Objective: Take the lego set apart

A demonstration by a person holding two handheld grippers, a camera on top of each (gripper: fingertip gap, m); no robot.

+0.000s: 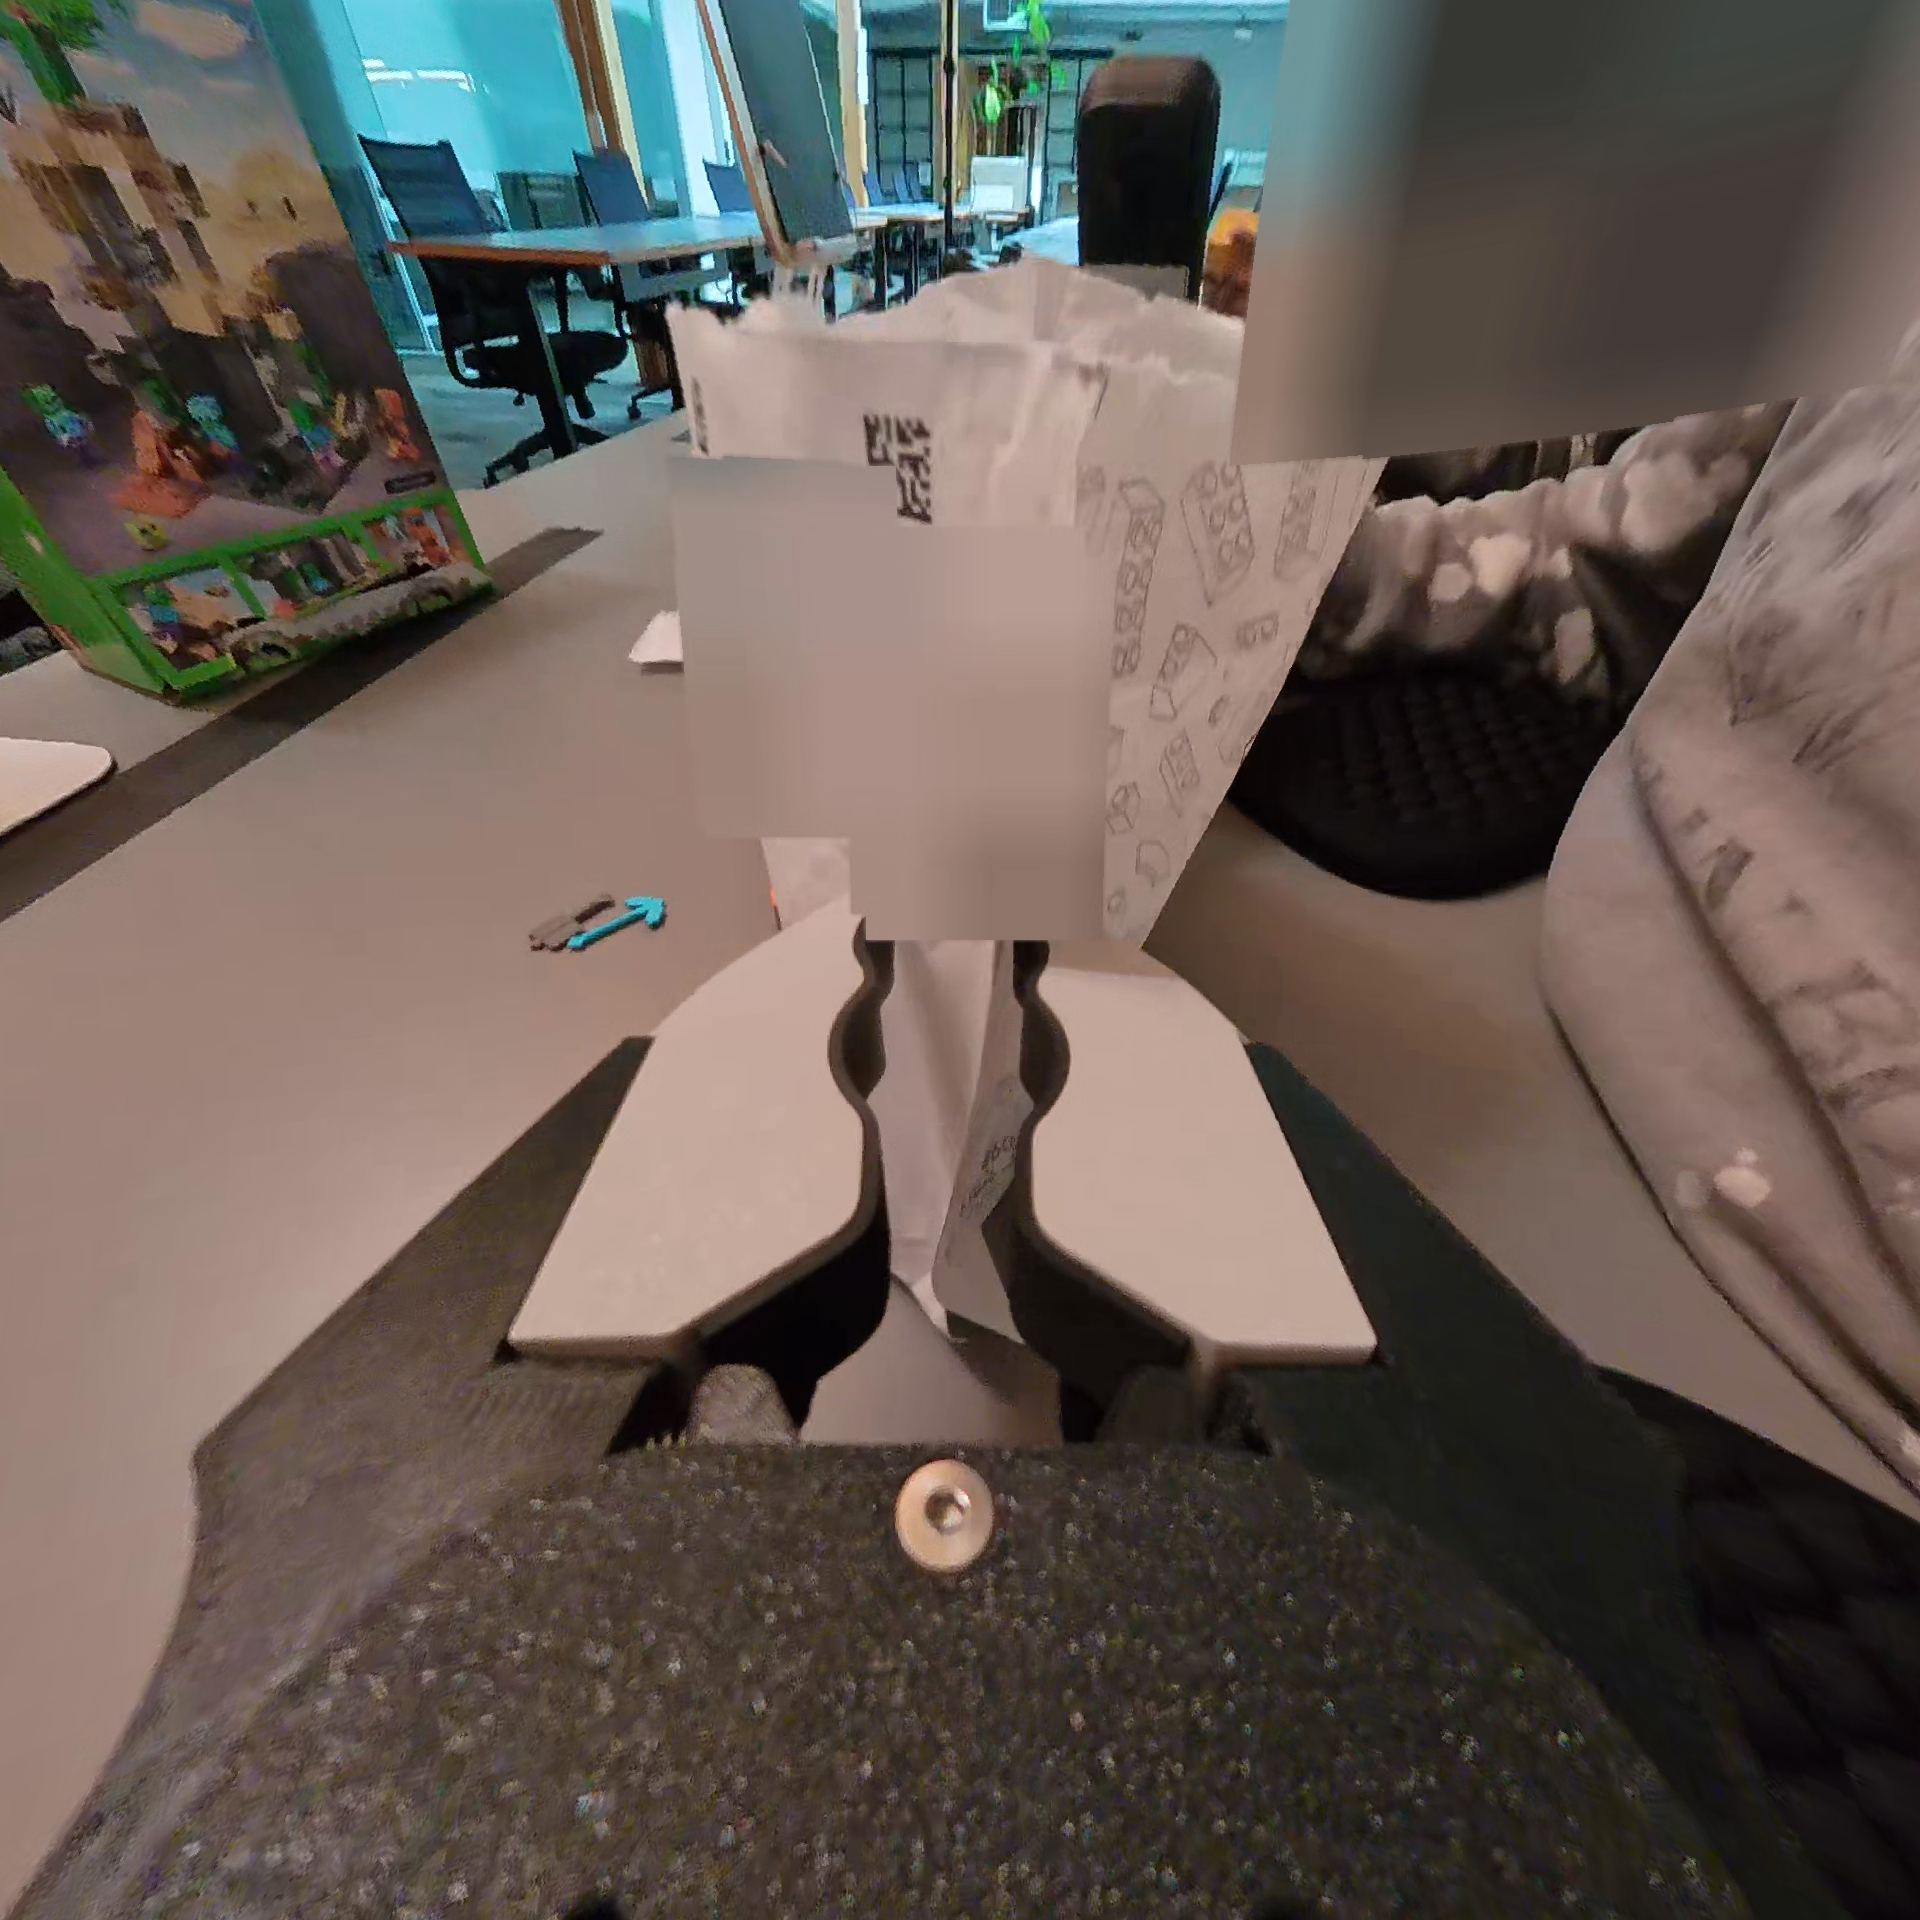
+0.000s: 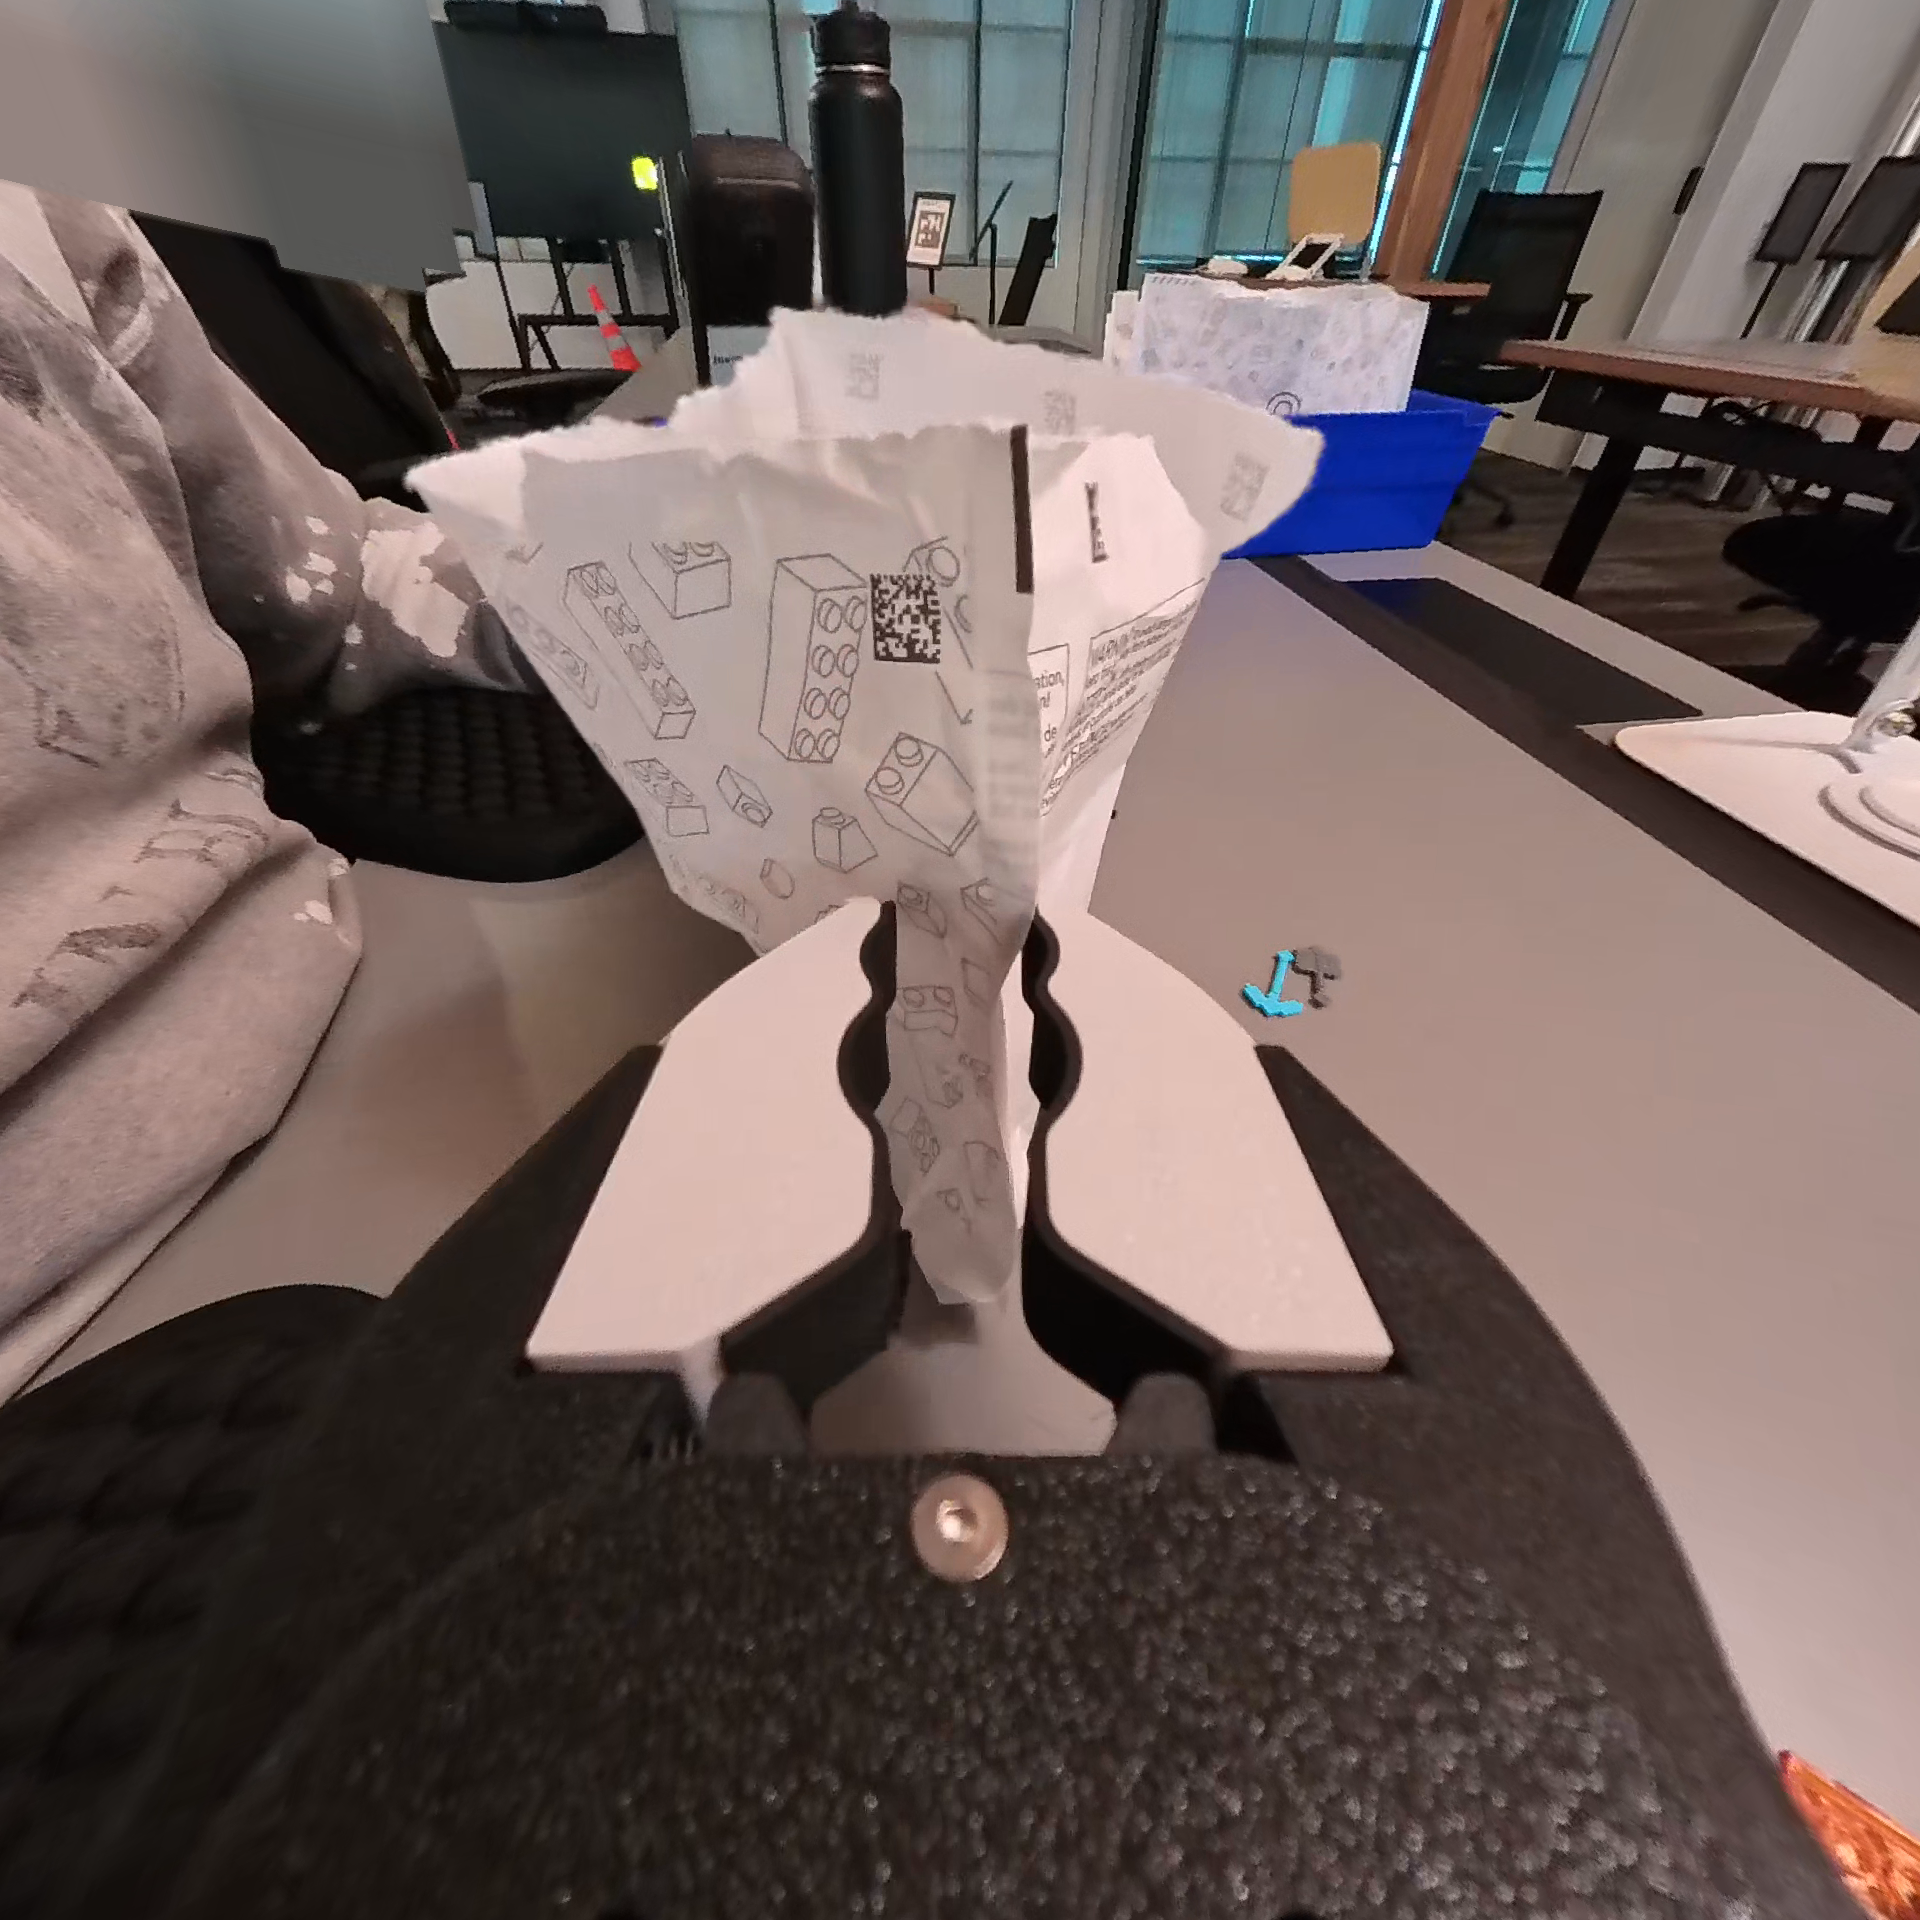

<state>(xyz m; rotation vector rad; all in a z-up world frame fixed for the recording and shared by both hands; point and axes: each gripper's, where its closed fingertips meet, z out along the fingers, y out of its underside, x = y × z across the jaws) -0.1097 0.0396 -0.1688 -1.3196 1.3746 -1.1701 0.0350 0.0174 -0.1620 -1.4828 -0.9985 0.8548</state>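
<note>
An open office room with desks, black chairs and tall windows surrounds the smooth grey table (image 1: pixel 312 1039). Above it, the left gripper (image 1: pixel 940 1091) and right gripper (image 2: pixel 956 1081) each pinch the torn white brick-patterned paper bag (image 2: pixel 831 675). A tiny blue pickaxe piece (image 2: pixel 1273 987) lies on the tabletop.

The room is an open office with a grey table (image 2: pixel 1351 831) near the cameras. Far behind it stand long wooden desks (image 1: pixel 582 244) with dark office chairs (image 1: pixel 520 343). Large windows (image 2: pixel 1278 114) with dark frames give a blue-green light. A wooden post (image 2: pixel 1439 135) rises at the far right, and the floor (image 2: pixel 1662 551) there is dark.
</note>
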